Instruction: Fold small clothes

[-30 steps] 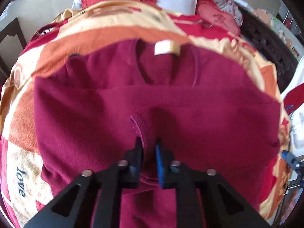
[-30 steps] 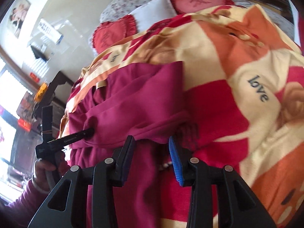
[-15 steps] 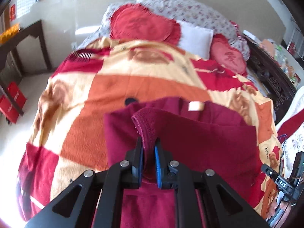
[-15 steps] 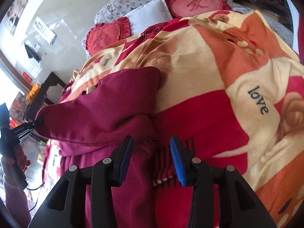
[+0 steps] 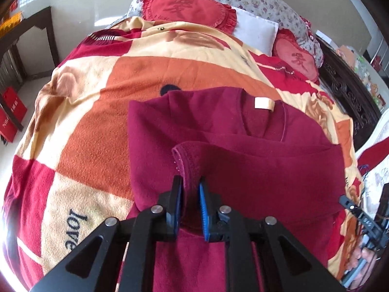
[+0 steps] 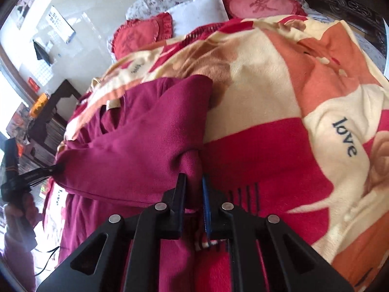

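- Two black fingers with blue pads on the left gripper (image 5: 190, 189) are clamped on a raised, stitched hem fold of the dark maroon fleece top (image 5: 255, 165) in the left wrist view.
- That top lies on the orange, cream and red fleece blanket (image 5: 92, 126) covering the bed, its cream neck label (image 5: 264, 104) facing up near the far edge.
- Behind the blanket sit a red heart-shaped cushion (image 5: 187, 7) and a white pillow (image 5: 257, 31).
- At the right wrist view, the right gripper (image 6: 194, 189) has just been closing, and its pads now pinch a bunched corner of the same maroon top (image 6: 145, 141).
- Fabric stretches leftward from that pinch to the left gripper (image 6: 52, 169), held in a person's hand (image 6: 22, 209) at the frame's left edge.
- Beside the garment the blanket (image 6: 316, 102) shows the word "love".
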A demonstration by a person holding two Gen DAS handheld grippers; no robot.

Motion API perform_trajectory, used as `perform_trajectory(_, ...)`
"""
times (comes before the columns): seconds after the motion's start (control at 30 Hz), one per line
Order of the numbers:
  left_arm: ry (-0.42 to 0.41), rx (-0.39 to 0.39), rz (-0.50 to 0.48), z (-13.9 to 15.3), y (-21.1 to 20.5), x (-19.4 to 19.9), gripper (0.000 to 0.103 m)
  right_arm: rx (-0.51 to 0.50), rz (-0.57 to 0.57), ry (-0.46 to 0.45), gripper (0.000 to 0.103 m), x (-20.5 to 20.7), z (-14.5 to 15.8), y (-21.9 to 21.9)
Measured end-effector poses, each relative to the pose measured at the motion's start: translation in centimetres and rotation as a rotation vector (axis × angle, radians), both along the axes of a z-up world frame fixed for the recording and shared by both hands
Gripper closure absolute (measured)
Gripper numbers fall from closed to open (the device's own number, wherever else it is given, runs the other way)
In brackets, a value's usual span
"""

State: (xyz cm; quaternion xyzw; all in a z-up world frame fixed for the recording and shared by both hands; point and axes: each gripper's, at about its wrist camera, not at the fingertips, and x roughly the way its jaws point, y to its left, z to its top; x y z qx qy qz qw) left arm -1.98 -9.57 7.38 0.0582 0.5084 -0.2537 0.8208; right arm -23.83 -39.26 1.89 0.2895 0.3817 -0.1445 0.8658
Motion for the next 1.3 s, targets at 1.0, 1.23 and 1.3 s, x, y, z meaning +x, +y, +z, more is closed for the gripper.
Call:
perform_trajectory(1.0, 0.003, 0.019, 0.07, -2.0, 1.8, 0.4, 0.083, -0.082, -0.093, -0.018, 0.096, 2.5, 2.5, -3.7)
perform_trajectory(1.23, -0.007, -0.061, 0.063, -0.5, 2.0, -0.2, 0.051, -0.086, -0.021, 0.107, 0.096, 2.7, -0.8, 0.0)
perform_trajectory(1.3, -0.013, -0.066, 0.059, -0.3, 1.3, -0.1, 0.051, -0.048, -0.021, 0.057, 0.094, 2.0, -0.1, 0.2)
